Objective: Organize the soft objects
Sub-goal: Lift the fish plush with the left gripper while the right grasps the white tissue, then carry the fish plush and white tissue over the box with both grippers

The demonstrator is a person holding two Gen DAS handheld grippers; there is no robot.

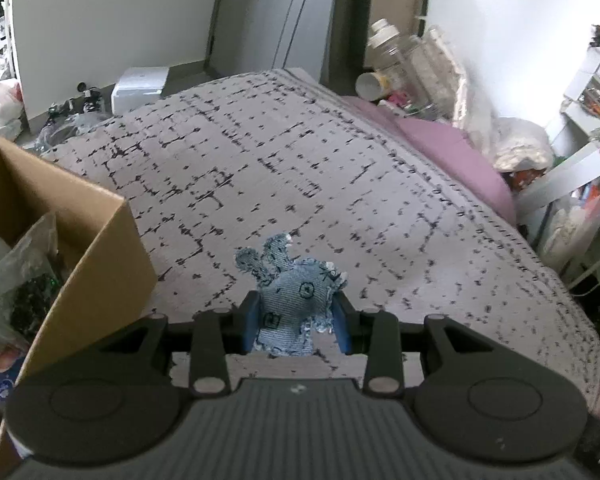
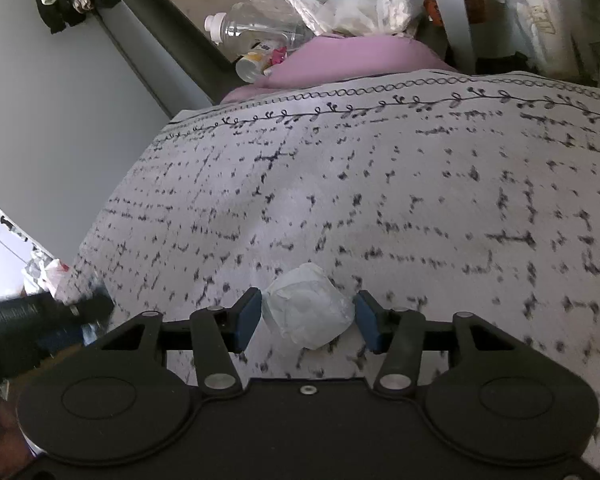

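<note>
In the left wrist view my left gripper [image 1: 297, 322] is shut on a small blue denim stuffed toy [image 1: 290, 300] with frayed edges, held just above the patterned grey bedspread [image 1: 260, 168]. In the right wrist view my right gripper [image 2: 307, 320] has its blue pads against both sides of a white wrapped soft lump [image 2: 308, 308], which rests on the same bedspread [image 2: 380, 200].
An open cardboard box [image 1: 80, 248] with plastic-bagged items stands at the left. A pink pillow [image 1: 452, 152] and clutter of bottles and bags [image 1: 412, 64] lie along the far right edge. The other gripper's dark body [image 2: 40, 320] shows at the left of the right wrist view.
</note>
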